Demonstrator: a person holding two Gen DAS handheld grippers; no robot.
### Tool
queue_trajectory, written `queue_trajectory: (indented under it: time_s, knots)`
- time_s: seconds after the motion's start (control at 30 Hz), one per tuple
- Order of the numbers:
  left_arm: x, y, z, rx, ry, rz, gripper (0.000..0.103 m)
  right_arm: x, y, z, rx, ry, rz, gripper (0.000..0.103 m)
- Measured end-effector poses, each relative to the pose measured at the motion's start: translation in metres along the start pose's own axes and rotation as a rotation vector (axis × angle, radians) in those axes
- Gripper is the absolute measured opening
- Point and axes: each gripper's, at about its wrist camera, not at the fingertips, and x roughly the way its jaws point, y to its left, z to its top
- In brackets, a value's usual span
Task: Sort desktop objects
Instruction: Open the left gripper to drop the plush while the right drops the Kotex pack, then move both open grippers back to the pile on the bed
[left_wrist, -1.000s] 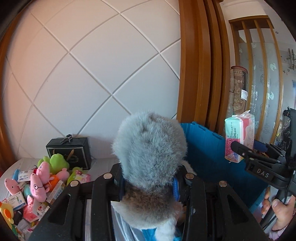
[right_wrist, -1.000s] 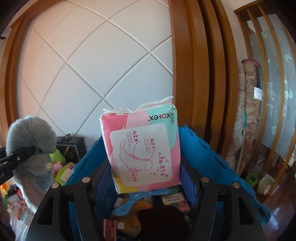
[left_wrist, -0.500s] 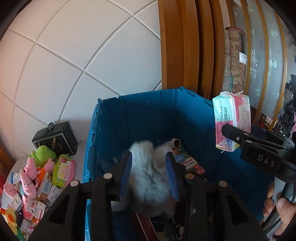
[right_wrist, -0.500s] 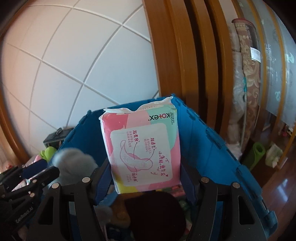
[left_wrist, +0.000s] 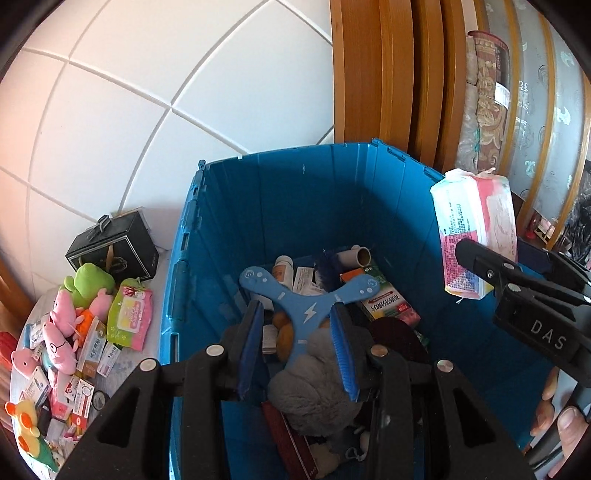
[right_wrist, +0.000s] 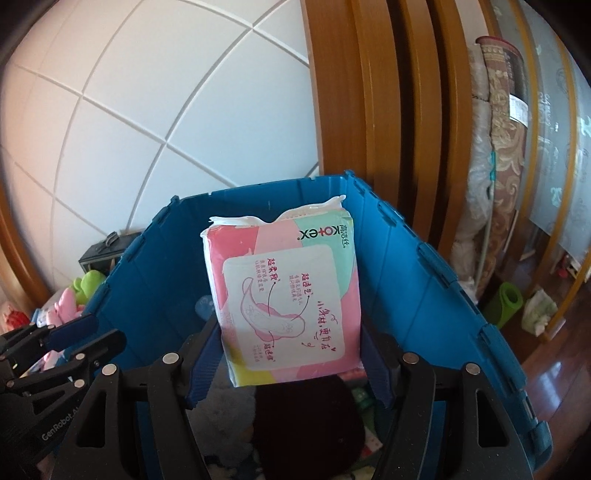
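A white counter (left_wrist: 144, 354) is seen left of the blue crate (left_wrist: 229, 236), backed by a white wall panelled with diagonal seams (left_wrist: 155, 110); behind the crate, wooden door frames (left_wrist: 384, 74) and a rolled patterned rug (left_wrist: 487, 103) are set upright, and a wooden floor (right_wrist: 554, 387) with a green roll (right_wrist: 508, 302) is visible to the crate's right. On the counter left of the crate, a black gift box (left_wrist: 114, 247), a green plush (left_wrist: 88, 280), pink plush pigs (left_wrist: 59, 332), a green-and-pink wipes pack (left_wrist: 129, 314) and many small boxes (left_wrist: 74, 391) are crowded together. Inside the crate a blue three-armed toy (left_wrist: 306, 306), a cardboard tube (left_wrist: 356, 254), a white bottle (left_wrist: 282, 267) and a green-and-red box (left_wrist: 388, 302) are piled. The left gripper (left_wrist: 297, 354) is held over the crate's near side, its fingers partly spread, with the grey furry plush (left_wrist: 314, 387) lying between and below them on the pile; whether the pads are pressing it cannot be told. The right gripper (right_wrist: 288, 354) is held above the crate's right half, pinching the pink pad packet (right_wrist: 288, 291) upright by its lower end. A hand (left_wrist: 561, 428) is seen on the right gripper's handle at the crate's right edge.
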Motion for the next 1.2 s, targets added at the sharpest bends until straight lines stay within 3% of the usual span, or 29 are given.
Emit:
queue_trajectory:
  time_s: [0.07, 0.2, 0.23, 0.4, 0.67, 1.03, 1.2]
  knots:
    - [0.005, -0.005, -0.008, 0.015, 0.03, 0.022, 0.037, -0.001, 0.0, 0.0, 0.004, -0.003, -0.004, 0.071]
    - [-0.001, -0.025, -0.013, 0.113, -0.016, 0.108, 0.037, -0.002, -0.004, 0.001, 0.036, -0.003, -0.021, 0.1]
    - [0.002, -0.024, -0.012, 0.109, -0.006, 0.105, 0.037, -0.002, -0.005, 0.001, 0.042, -0.003, -0.026, 0.103]
    - [0.008, -0.007, -0.01, 0.024, 0.031, 0.071, 0.037, -0.003, -0.009, 0.002, 0.073, -0.003, -0.021, 0.103]
    - [0.012, -0.005, -0.011, 0.026, 0.042, 0.072, 0.037, -0.001, -0.015, 0.002, 0.115, 0.009, 0.006, 0.103]
    - [-0.016, 0.022, -0.012, -0.084, -0.064, 0.086, 0.037, 0.001, -0.012, 0.002, 0.105, 0.016, -0.033, 0.103]
    - [-0.045, 0.056, -0.013, -0.159, -0.126, 0.1, 0.037, -0.002, -0.003, 0.0, 0.065, -0.001, -0.116, 0.103]
